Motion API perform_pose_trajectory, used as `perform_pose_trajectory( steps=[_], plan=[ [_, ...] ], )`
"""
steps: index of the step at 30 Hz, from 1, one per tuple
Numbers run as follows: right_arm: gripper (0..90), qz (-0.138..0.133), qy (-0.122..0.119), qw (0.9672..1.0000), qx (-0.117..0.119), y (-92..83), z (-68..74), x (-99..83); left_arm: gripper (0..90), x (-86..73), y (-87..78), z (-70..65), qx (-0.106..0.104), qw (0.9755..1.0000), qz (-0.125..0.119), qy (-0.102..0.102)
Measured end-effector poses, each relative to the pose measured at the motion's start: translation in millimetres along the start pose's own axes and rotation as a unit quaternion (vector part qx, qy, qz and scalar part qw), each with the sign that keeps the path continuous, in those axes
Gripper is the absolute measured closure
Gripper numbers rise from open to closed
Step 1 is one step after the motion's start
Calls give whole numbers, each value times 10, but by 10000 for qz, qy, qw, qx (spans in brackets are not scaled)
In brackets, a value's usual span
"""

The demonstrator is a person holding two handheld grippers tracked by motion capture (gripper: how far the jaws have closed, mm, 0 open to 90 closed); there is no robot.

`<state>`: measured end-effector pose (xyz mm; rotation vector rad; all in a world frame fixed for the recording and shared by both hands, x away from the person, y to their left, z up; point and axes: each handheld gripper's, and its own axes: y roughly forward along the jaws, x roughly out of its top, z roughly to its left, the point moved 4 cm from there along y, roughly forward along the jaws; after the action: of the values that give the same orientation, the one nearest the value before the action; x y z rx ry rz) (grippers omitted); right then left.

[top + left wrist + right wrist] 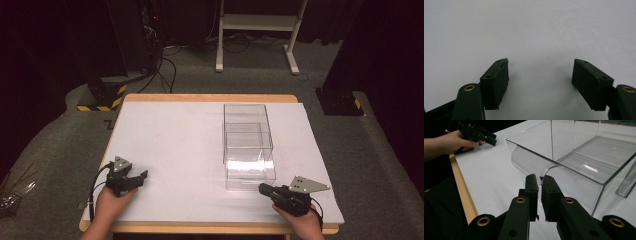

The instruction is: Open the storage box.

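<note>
Surface (165, 145): white-covered with a pale wooden edge, standing on grey carpet, seen whole in the high view. Clear plastic box (247, 132): sitting right of centre on the surface, an open-topped drawer (250, 172) projecting from its near end toward the person. Left tongs (131, 179): lying at the near-left corner of the surface in the person's left hand (112, 202), well apart from the box; the high view is showing a grey three-cornered plate on top and a cable trailing off the edge. The left gripper view is adding what the high view is too small to give: the left tongs (540, 75) are standing released, jaws spread wide over bare white surface with nothing between them. Right tongs (264, 188): held in the right hand (302, 225) at the near-right, tips pointing at the drawer's front corner. The right gripper view is showing the right tongs (540, 192) nearly clenched, a thin gap remaining, with the drawer's (574, 170) curved front lip at their tips; whether the lip is actually being pinched cannot be told. That view is also showing the empty drawer interior, and the left hand (454, 142) with its tongs farther off along the wooden edge.
</note>
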<state>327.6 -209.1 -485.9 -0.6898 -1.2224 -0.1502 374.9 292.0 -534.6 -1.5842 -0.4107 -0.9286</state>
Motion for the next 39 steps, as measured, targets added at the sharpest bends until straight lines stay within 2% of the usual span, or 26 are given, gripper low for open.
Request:
perform_pose_trajectory(
  steps=[4, 18, 39],
  plan=[
    [835, -36, 35, 10000, 53, -25, 20, -35, 300, 0, 0, 0, -1, 10000, -2, -1],
    [840, -52, -118, 9995, 298, -101, 112, -93, 300, 1, 1, 1, -1, 10000, -9, -3],
    [847, -28, -328, 9985, 446, -169, 162, -131, 300, 1, 3, 1, -14, 10000, -6, -21]
  ],
)
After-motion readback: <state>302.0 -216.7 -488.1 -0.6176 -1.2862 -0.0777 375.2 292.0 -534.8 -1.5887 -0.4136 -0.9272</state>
